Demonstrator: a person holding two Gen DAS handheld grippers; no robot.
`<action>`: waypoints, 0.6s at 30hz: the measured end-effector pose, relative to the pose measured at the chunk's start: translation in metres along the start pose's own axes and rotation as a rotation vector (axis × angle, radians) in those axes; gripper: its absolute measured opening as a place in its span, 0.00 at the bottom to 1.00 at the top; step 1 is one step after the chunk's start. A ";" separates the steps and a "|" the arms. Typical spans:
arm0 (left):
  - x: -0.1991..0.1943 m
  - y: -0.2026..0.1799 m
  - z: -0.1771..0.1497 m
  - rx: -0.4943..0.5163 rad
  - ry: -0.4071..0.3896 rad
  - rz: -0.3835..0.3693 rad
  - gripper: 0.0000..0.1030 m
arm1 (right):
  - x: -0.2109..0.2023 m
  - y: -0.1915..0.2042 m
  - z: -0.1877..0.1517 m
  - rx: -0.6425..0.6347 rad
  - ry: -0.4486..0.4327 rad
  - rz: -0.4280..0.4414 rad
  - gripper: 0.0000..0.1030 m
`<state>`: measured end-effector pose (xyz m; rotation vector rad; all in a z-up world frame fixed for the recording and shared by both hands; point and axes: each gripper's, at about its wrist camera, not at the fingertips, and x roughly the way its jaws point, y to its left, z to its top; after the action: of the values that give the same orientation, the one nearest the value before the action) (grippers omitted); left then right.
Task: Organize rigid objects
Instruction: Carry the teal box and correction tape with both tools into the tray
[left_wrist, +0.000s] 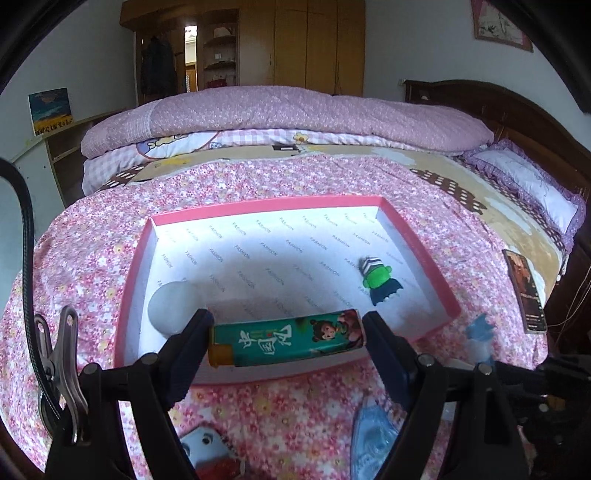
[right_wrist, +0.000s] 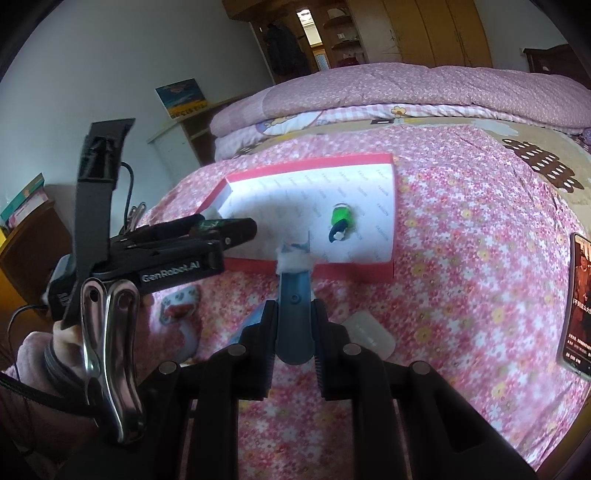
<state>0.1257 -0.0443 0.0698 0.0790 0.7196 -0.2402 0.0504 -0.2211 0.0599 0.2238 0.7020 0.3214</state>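
Holding a teal lighter (left_wrist: 288, 341) lengthwise, the left gripper (left_wrist: 290, 332) has one pad on each end, and the lighter spans the whole gap. It hangs above the near wall of the pink box (left_wrist: 266, 206), over the floor just inside. Also in the box: a white ball (left_wrist: 171, 304) at the near-left corner and a green figure (left_wrist: 378, 280) toward the right. An end-to-end pinch is judged slippery, so lower it until the lighter is close to the floor before letting go, and aim for the bare patch between ball and figure so neither gets knocked.

Right wrist view: the right gripper (right_wrist: 294, 332) is clamped on a blue tool (right_wrist: 293, 295) with a tuft of white fluff at its tip. The tip lies over the box's near wall (right_wrist: 332, 271), while the handle is outside the box. The left gripper (right_wrist: 221, 230) crosses in from the left, over the near-left part of the box. Judgement: the two claws are near each other, so let one place first and keep the blue tool toward the right side, short of the figure (right_wrist: 340, 220). A clear cap (right_wrist: 369, 332) and a phone (right_wrist: 580, 306) lie on the bedspread (right_wrist: 461, 258), not boxed yet.
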 end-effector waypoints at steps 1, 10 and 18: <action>0.005 0.001 0.000 -0.002 0.008 -0.001 0.83 | 0.001 -0.002 0.002 0.002 0.001 -0.002 0.18; 0.029 0.003 -0.004 -0.011 0.068 -0.003 0.83 | 0.011 -0.012 0.017 0.012 0.007 -0.009 0.18; 0.043 0.005 -0.006 -0.032 0.099 -0.022 0.83 | 0.023 -0.022 0.039 0.015 0.000 -0.026 0.18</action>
<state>0.1541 -0.0469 0.0372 0.0526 0.8234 -0.2470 0.0975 -0.2372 0.0682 0.2287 0.7069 0.2919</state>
